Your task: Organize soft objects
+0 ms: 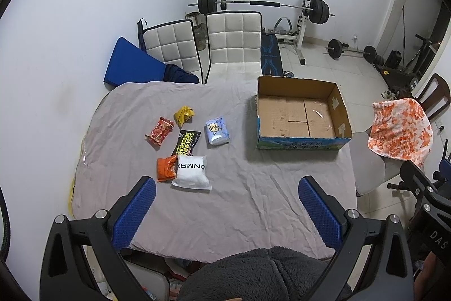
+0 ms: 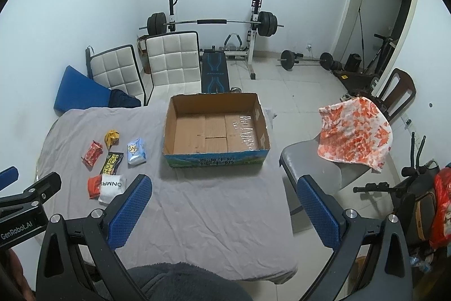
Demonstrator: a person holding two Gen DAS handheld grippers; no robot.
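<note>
My left gripper (image 1: 227,205) is wide open and holds nothing. My right gripper (image 2: 225,205) is wide open and empty too. I think both hang high above the table (image 1: 239,205) so I can see everything first.

Just ahead of my left gripper, a bit to its left, lie the soft packs, close together: a white pack (image 1: 191,171) touching an orange pack (image 1: 167,167), then a black pack (image 1: 186,142), a red pack (image 1: 159,131), a yellow pack (image 1: 184,114) and a puffy blue pack (image 1: 217,131). They look squishy and crinkly.

Straight ahead of my right gripper sits an open box (image 2: 262,129) with nothing inside. I guess the packs go there.
</note>
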